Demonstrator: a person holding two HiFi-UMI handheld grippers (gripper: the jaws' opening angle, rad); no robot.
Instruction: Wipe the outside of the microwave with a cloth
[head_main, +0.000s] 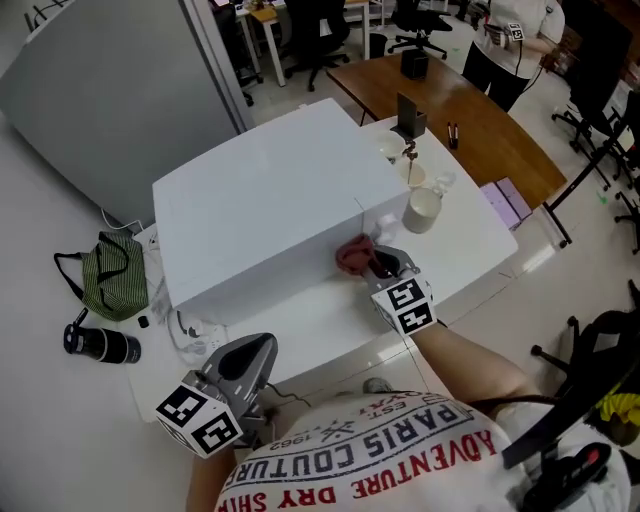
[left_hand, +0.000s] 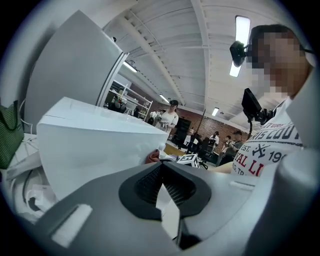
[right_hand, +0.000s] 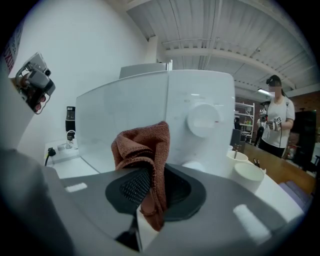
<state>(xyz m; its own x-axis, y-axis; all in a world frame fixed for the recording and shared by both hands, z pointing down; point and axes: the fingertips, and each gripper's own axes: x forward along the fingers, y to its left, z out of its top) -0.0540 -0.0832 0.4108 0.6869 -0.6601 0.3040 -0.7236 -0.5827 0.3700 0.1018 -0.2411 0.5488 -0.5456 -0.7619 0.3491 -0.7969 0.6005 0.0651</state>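
The microwave (head_main: 270, 215), a white box, sits on a white table (head_main: 330, 325) directly in front of you. Its long axis runs across you from left to right, with the right end angled slightly away. The front face is turned toward you.

Your right gripper (head_main: 378, 264) is clamped on a bunched reddish-brown cloth (head_main: 353, 256), which sticks up from between the jaws. In the right gripper view, the cloth (right_hand: 145, 150) stands before the glass door, just left of the seam with the control panel and its round dial (right_hand: 202, 120). The microwave lies straight ahead of these jaws. The cloth is low against the front face, though contact cannot be confirmed.

Your left gripper (head_main: 260, 348) has its jaws together with nothing between them. It hangs near the table's front edge, well apart from the cloth, with the microwave's left front corner ahead of it.

The right gripper is the nearer one. Most of the front face stretches away to its left, so a sweep that way along the long axis looks like the natural stroke.
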